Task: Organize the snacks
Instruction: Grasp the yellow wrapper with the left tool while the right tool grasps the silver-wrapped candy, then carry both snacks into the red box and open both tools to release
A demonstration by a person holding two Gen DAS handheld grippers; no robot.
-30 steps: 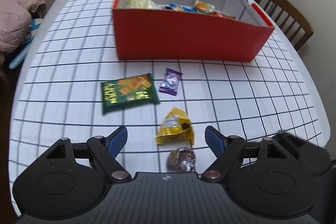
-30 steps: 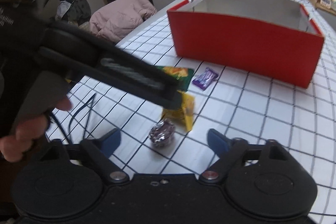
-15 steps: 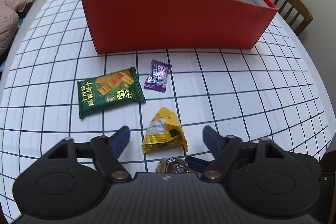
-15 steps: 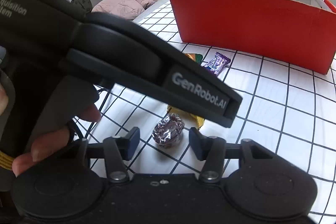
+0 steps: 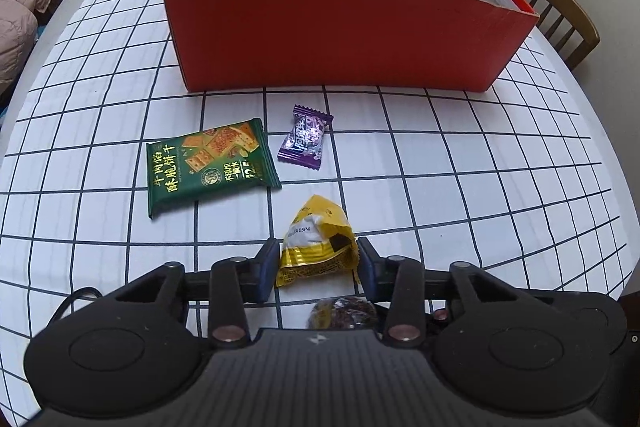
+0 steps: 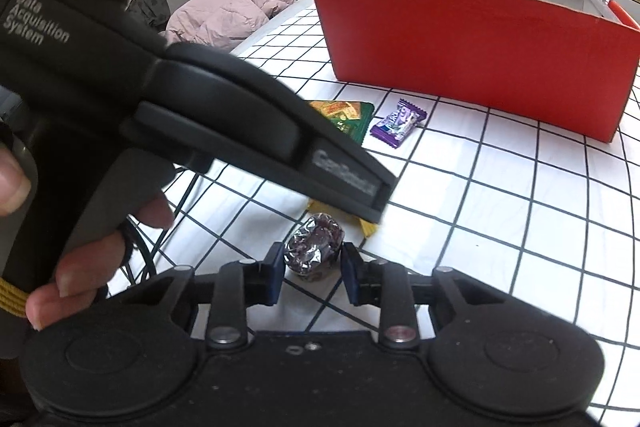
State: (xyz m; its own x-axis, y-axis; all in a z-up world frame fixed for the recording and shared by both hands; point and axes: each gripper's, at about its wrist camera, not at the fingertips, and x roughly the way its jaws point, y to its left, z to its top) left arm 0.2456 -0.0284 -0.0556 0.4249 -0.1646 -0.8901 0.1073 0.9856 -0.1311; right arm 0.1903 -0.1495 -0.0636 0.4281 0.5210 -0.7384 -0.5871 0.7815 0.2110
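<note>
My left gripper [image 5: 318, 263] points down at the gridded tablecloth, its jaws closing, and both pads touch the sides of a crumpled yellow snack packet [image 5: 316, 243]. My right gripper [image 6: 312, 267] is also closing, and its pads touch a foil-wrapped chocolate ball [image 6: 314, 247]. That ball [image 5: 344, 311] lies just below the yellow packet in the left wrist view. A green cracker packet [image 5: 208, 163] and a purple candy [image 5: 306, 139] lie flat in front of the red box [image 5: 340, 27], which holds a few snacks. The left gripper's body [image 6: 240, 115], held by a hand [image 6: 80, 267], hides most of the yellow packet in the right wrist view.
A wooden chair [image 5: 560, 11] stands at the table's far right edge. A pink padded jacket [image 6: 228, 11] lies beyond the left edge. A dark cable [image 6: 160, 239] trails over the cloth near the hand. Bare cloth [image 5: 480, 187] stretches right of the snacks.
Both grippers' jaws have narrowed from wide open, the left around the yellow packet and the right around the foil ball. The left gripper has come lower and closer to the packet.
</note>
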